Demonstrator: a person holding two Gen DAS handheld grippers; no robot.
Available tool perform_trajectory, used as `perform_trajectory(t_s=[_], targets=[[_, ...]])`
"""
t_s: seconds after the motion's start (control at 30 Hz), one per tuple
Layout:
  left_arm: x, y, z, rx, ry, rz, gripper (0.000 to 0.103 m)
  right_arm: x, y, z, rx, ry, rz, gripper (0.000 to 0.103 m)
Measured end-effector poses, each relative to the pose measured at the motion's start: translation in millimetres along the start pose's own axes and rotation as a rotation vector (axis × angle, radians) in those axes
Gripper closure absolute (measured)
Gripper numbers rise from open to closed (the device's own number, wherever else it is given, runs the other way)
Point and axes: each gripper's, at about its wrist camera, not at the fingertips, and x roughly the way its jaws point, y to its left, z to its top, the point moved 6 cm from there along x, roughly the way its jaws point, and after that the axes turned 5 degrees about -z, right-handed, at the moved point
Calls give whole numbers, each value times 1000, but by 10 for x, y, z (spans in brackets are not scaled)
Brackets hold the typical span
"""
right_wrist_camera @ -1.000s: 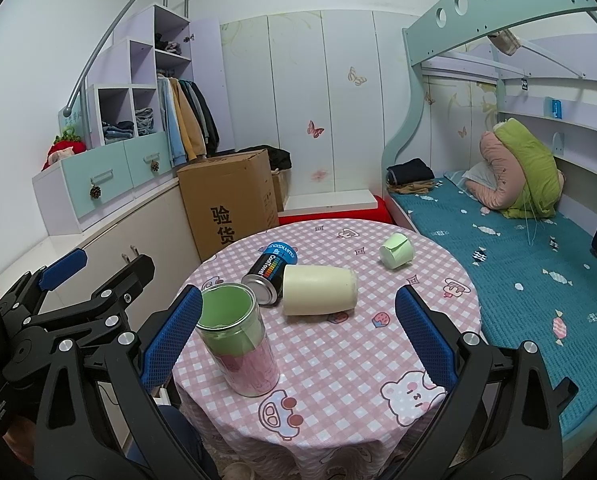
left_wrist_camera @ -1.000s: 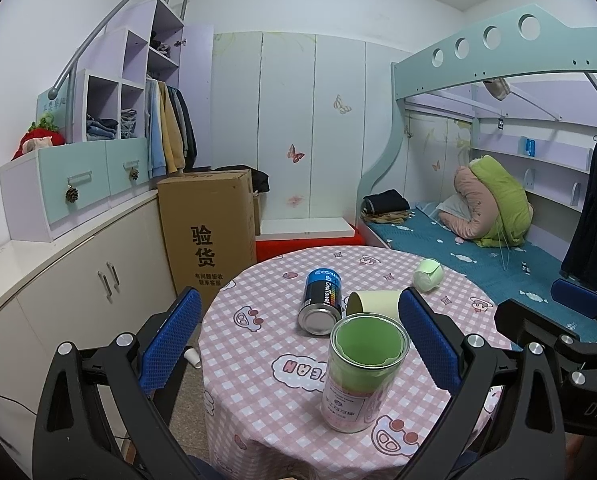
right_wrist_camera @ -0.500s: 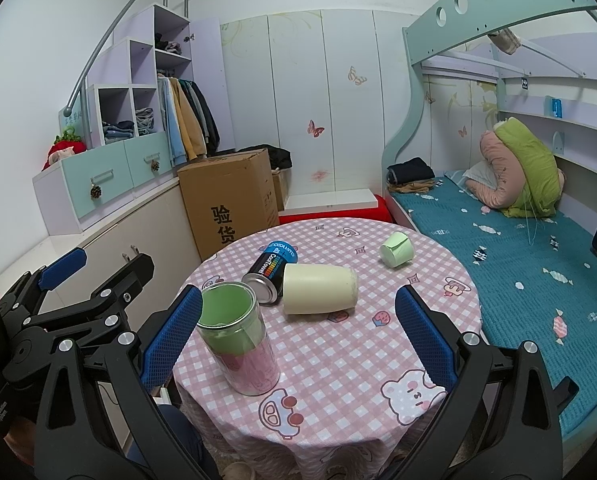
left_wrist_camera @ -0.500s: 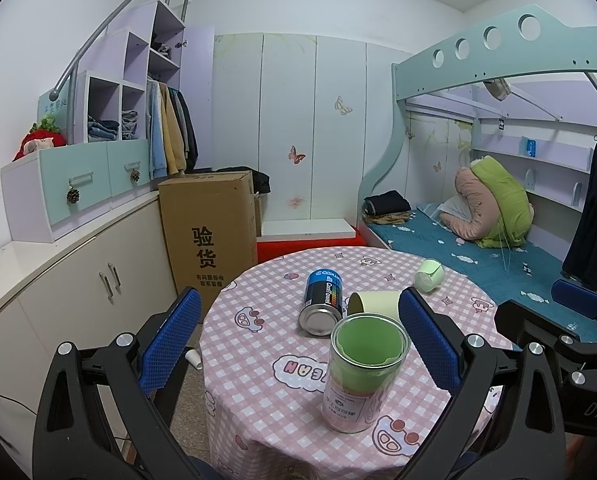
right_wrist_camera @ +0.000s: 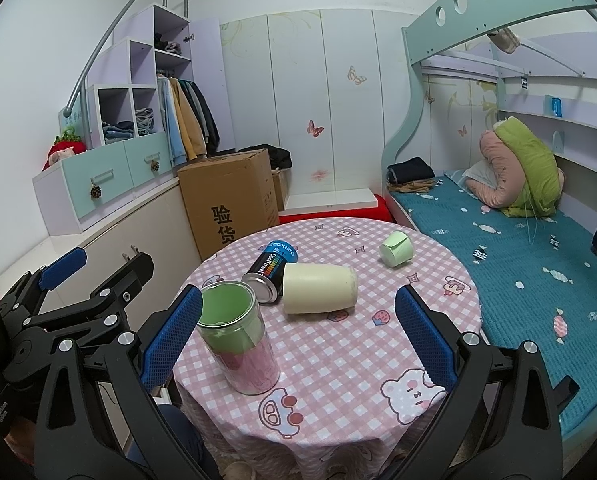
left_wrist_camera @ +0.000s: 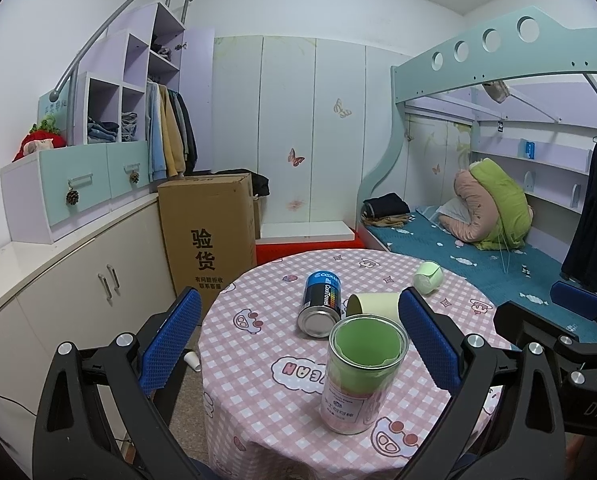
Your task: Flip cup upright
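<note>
A cream cup [right_wrist_camera: 318, 288] lies on its side in the middle of the round pink-checked table [right_wrist_camera: 338, 356]; in the left wrist view the cream cup [left_wrist_camera: 372, 305] shows its open mouth. A smaller pale green cup [right_wrist_camera: 396, 249] also lies tipped near the far right edge. My right gripper [right_wrist_camera: 298, 296] is open and held back from the table, its blue pads wide apart, nothing between them. My left gripper [left_wrist_camera: 298, 300] is open too, hovering at the near left of the table [left_wrist_camera: 258, 360].
A blue can [right_wrist_camera: 272, 266] lies on its side touching the cream cup's left end. A tall clear jar with a green lining [right_wrist_camera: 238, 340] stands upright at the near left. A cardboard box [right_wrist_camera: 234, 200] stands behind the table, a bed [right_wrist_camera: 518, 240] on the right.
</note>
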Motion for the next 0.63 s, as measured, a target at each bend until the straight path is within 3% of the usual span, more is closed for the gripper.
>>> perform_trajectory(t_s=[0.63], targets=[[-41, -10, 28, 19, -17, 19, 8, 11, 11, -19, -1, -3, -5, 6]])
